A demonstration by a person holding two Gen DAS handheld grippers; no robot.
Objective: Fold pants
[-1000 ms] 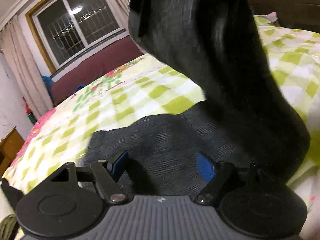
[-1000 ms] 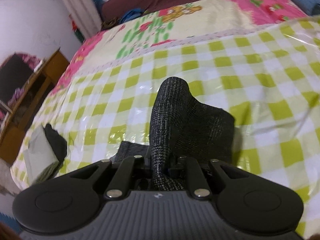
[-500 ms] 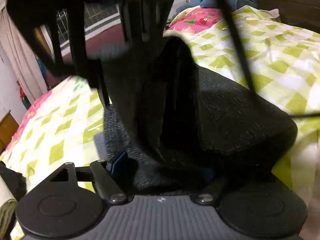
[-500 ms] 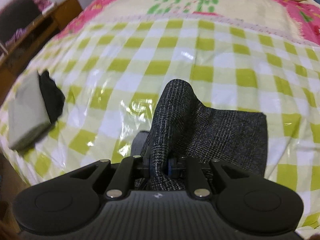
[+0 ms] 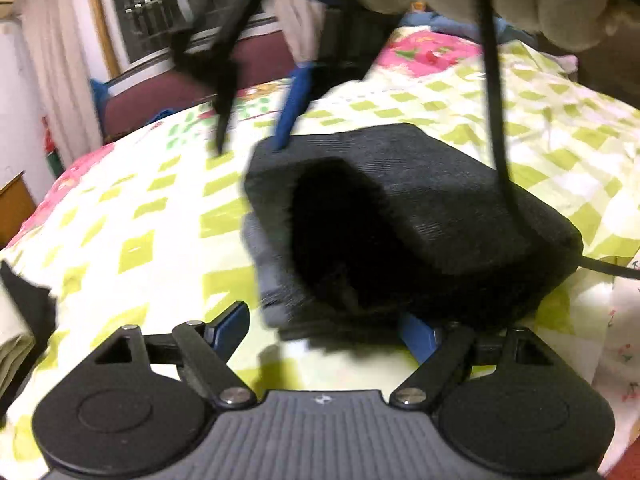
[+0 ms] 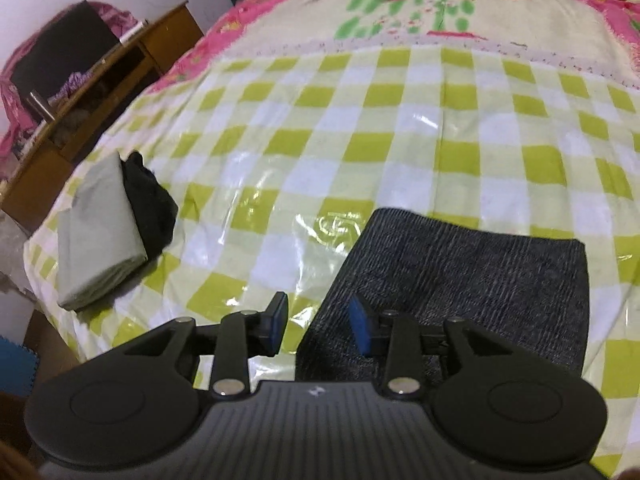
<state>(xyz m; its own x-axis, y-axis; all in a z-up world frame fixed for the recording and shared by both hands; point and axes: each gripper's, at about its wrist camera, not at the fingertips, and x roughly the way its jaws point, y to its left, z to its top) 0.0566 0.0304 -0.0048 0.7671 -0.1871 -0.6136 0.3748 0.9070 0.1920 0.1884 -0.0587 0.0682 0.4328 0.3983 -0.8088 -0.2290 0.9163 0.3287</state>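
Observation:
The dark grey pants [image 5: 420, 208] lie folded into a thick rectangle on the green-checked bed cover; they also show in the right wrist view [image 6: 472, 280]. My left gripper [image 5: 324, 332] is open at the near edge of the bundle, its right finger tucked at the fabric's edge. My right gripper [image 6: 318, 322] is open and empty just above the bundle's near left corner. In the left wrist view the right gripper [image 5: 256, 140] hovers blurred above the far corner of the pants, held by a gloved hand.
A folded stack of pale green and black clothes [image 6: 104, 232] lies at the bed's left edge. A wooden cabinet [image 6: 80, 92] stands beyond that edge. A black cable [image 5: 496, 92] hangs over the pants. A window [image 5: 148, 12] and curtain are behind the bed.
My right gripper carried the pant fold down onto the bundle, then opened and let it go. The fold now lies flat. My left gripper has pulled back a little.

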